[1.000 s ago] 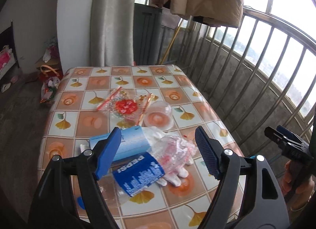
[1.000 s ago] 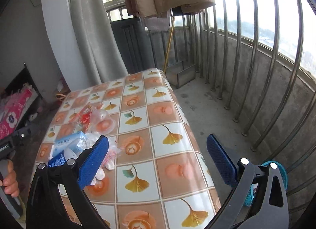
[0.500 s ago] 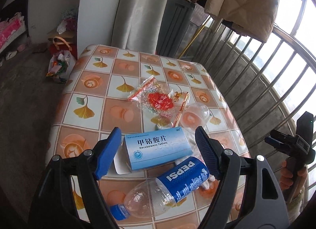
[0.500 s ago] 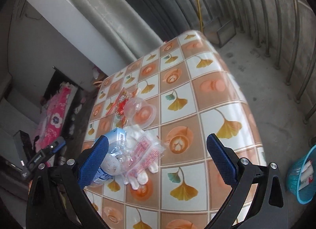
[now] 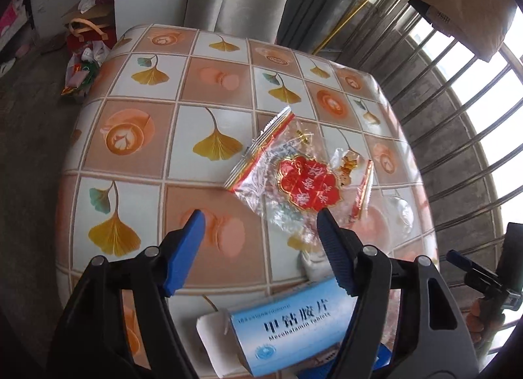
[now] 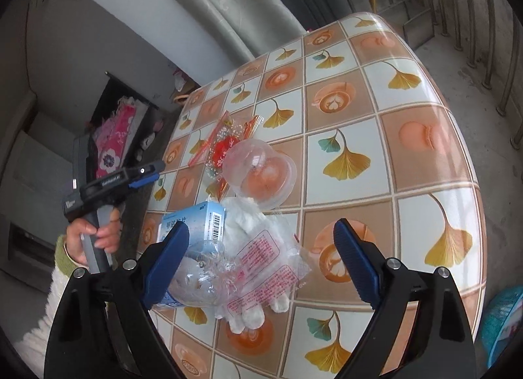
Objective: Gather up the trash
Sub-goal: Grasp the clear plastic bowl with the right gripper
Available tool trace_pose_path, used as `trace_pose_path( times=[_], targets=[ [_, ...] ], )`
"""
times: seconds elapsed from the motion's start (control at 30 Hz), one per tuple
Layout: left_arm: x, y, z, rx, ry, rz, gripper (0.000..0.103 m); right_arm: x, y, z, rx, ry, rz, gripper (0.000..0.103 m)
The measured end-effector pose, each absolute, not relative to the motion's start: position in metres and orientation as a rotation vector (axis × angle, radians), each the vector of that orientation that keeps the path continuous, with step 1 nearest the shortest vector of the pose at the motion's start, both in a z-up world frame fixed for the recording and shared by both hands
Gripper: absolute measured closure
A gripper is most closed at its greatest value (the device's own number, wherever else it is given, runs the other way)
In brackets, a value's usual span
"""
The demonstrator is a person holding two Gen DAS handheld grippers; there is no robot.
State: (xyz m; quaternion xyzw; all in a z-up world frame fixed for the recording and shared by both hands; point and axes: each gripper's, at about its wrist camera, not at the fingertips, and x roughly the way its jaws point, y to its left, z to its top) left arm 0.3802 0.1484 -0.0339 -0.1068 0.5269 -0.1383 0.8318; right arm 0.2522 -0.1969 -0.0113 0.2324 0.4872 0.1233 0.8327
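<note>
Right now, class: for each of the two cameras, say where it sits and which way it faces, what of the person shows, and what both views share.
Left wrist: sits on the left claw, faces down onto the table and red-label wrapper; its closing fingers are empty, and the other hand's fingertips show at right.
Right wrist: sits on the right claw, faces down over the plastic glove packet; its closing fingers are empty, and the left hand shows.
Shared: wrapper, medicine box, table.
</note>
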Motion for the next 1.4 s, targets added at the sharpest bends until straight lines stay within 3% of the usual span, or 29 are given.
trace_pose_path(
  times=[0.37, 0.63, 0.83, 1.0, 1.1, 1.4],
  targets=[
    [0.401, 0.108, -0.068, 0.053, 1.174, -0.238, 0.038, 0.296, -0.150, -0.003, 0.221, 1.002, 0.295, 0.021],
    [0.404, 0.102, -0.076, 0.098, 1.186, -0.222, 0.054, 0.324, -0.121, -0.006, 0.081, 1.000, 0.287, 0.022],
    [0.407, 0.106, -0.076, 0.107, 1.156, -0.199, 0.076, 0.335, -0.112, -0.027, 0.040, 1.053, 0.264, 0.034],
    [0.404, 0.096, -0.077, 0.200, 1.111, -0.184, 0.092, 0.338, -0.110, -0.037, 0.020, 1.074, 0.240, 0.035],
    [0.402, 0.090, -0.077, 0.251, 1.092, -0.187, 0.096, 0.340, -0.112, -0.042, 0.020, 1.087, 0.219, 0.041],
    [0.397, 0.096, -0.068, 0.225, 1.046, -0.178, 0.103, 0.332, -0.119, -0.036, 0.042, 1.049, 0.192, 0.041]
  ],
)
